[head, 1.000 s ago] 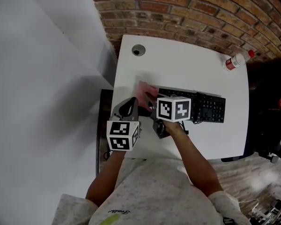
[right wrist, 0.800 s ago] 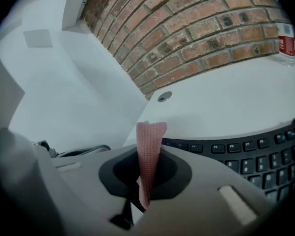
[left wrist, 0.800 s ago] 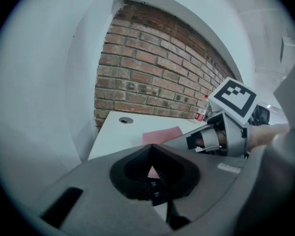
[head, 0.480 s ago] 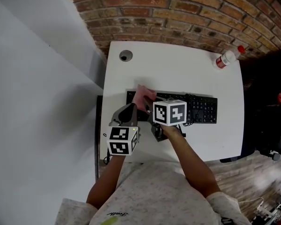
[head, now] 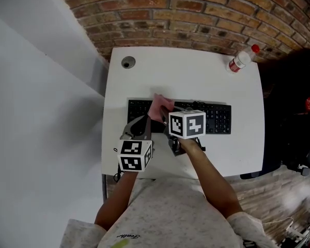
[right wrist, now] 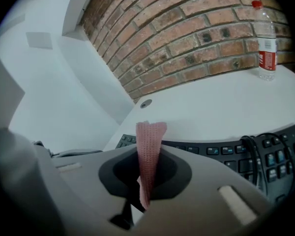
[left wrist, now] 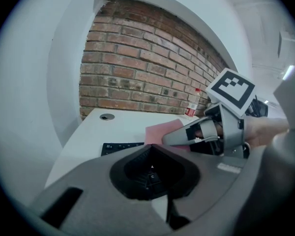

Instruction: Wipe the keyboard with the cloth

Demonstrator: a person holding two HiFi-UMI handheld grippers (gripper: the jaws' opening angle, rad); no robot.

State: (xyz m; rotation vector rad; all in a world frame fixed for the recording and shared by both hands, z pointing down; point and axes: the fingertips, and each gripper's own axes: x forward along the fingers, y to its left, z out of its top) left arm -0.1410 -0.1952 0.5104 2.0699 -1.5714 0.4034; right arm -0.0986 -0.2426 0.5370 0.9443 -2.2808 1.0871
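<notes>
A black keyboard [head: 217, 119] lies across the white table [head: 196, 76]; it also shows in the left gripper view [left wrist: 119, 147] and the right gripper view [right wrist: 226, 150]. My right gripper [head: 164, 119] is shut on a pink cloth [head: 159, 106], which stands up from between the jaws [right wrist: 148, 146] over the keyboard's left part. The left gripper view shows the right gripper [left wrist: 187, 134] lying against the cloth [left wrist: 160, 131]. My left gripper [head: 139, 127] hovers at the keyboard's near left edge, shut, with nothing in it.
A water bottle with a red label [head: 240, 60] stands at the table's far right corner, and a round cable hole [head: 127, 62] sits at the far left. A brick wall [head: 206, 14] runs behind. A dark chair [head: 294, 112] is to the right. A cable [right wrist: 258, 146] crosses the keyboard.
The right gripper has carried the cloth rightward along the keyboard, away from its left end. The left gripper has drifted the same way beside it.
</notes>
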